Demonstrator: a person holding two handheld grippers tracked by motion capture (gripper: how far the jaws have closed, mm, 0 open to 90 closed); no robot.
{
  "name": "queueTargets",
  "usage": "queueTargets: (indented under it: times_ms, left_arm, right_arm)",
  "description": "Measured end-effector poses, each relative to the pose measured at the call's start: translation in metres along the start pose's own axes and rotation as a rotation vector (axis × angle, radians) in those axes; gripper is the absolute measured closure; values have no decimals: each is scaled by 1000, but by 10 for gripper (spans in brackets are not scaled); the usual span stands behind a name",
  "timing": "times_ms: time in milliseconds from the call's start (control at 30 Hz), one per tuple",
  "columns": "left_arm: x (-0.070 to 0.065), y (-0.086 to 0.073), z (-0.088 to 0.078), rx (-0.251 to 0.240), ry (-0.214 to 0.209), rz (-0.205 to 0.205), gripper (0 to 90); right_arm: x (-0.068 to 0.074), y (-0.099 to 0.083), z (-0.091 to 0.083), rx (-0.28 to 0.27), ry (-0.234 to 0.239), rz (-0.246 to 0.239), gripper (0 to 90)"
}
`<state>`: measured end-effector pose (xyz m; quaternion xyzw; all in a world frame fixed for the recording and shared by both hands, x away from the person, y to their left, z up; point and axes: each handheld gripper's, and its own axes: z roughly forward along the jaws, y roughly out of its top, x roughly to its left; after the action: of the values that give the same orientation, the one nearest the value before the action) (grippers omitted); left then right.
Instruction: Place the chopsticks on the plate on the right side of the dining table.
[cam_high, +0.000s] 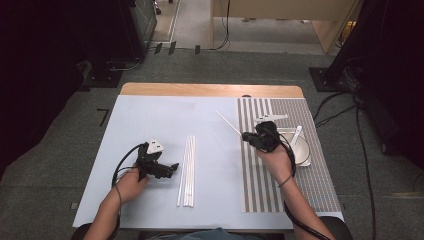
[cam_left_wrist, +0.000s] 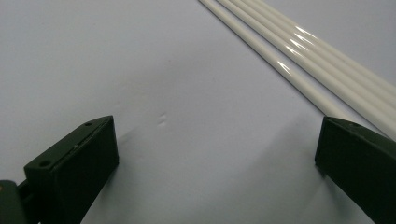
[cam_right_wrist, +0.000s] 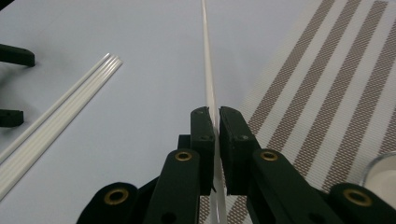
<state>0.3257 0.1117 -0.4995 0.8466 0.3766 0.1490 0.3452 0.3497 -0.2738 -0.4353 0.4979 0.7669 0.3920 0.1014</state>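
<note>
My right gripper (cam_high: 245, 136) (cam_right_wrist: 216, 126) is shut on one thin white rod (cam_high: 227, 121) (cam_right_wrist: 207, 60). The rod runs from the jaws up and to the left, above the seam between the pale sheet and the striped mat (cam_high: 300, 175). A bundle of several white rods (cam_high: 187, 170) (cam_left_wrist: 299, 51) (cam_right_wrist: 60, 114) lies lengthwise on the sheet at the middle. Just left of that bundle, my left gripper (cam_high: 172, 167) (cam_left_wrist: 219, 154) rests low over the sheet, open, with bare sheet between its jaws. Its two jaw tips also show at the left edge of the right gripper view.
A pale blue sheet (cam_high: 150, 120) covers most of the wooden table. On the striped mat (cam_right_wrist: 327, 84) at the right stands a clear glass dish (cam_high: 302, 150) (cam_right_wrist: 380, 177) with a white piece leaning in it. Carpet and cables surround the table.
</note>
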Motion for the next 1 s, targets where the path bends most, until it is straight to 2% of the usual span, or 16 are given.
queueTargets:
  times_ms: [1000]
  left_arm:
    - [0,0,0,0,-1,0,0]
  right_arm:
    - [-51,3,-42,-27,-29,38,854]
